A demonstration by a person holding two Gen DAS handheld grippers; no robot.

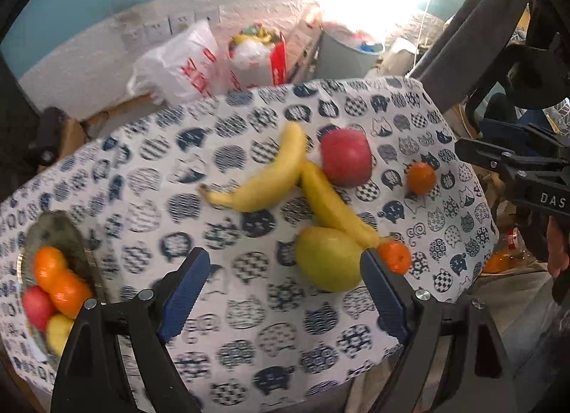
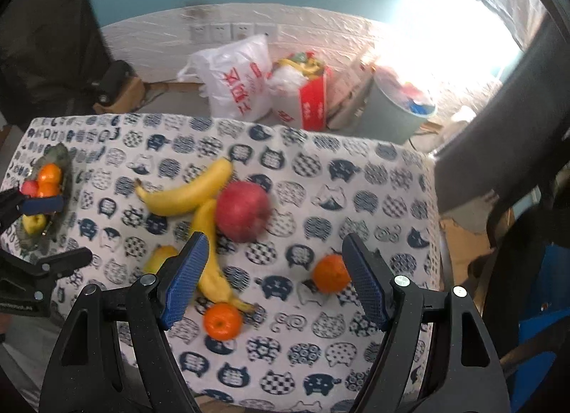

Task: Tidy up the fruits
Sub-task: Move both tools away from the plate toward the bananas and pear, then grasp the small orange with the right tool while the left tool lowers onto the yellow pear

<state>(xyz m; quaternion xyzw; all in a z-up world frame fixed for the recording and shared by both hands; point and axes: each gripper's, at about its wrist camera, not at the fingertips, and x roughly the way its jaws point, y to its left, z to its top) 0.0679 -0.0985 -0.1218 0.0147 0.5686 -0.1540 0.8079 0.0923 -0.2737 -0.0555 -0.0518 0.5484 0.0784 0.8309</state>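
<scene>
A: Currently, the left hand-held gripper [image 1: 281,292] is being held wide open and empty above the cat-patterned cloth surface [image 1: 149,178], with the yellow-green pear [image 1: 326,258] lying just inside its right-hand finger. The right hand-held gripper [image 2: 274,279] is likewise being held open, gripping nothing.

B: Where is the fruit being kept?

A: Some is already being held in the dark glass bowl [image 1: 69,231] at the surface's left end. Two yellow bananas [image 1: 270,171], a large red apple [image 1: 345,158] and two small orange mandarins [image 1: 421,178] are lying loose mid-surface.

B: What is being risked?

A: The pear is sitting off-centre between the jaws, so on closing it could be nudged rather than gripped, and the mandarin [image 1: 394,256] touching the banana tip could be sent rolling off the near edge.

B: Is anything being shown by one camera only?

A: In the right wrist view the pear [image 2: 158,258] is being mostly hidden behind a blue finger pad [image 2: 183,279]; in the left view it is being shown whole.
</scene>
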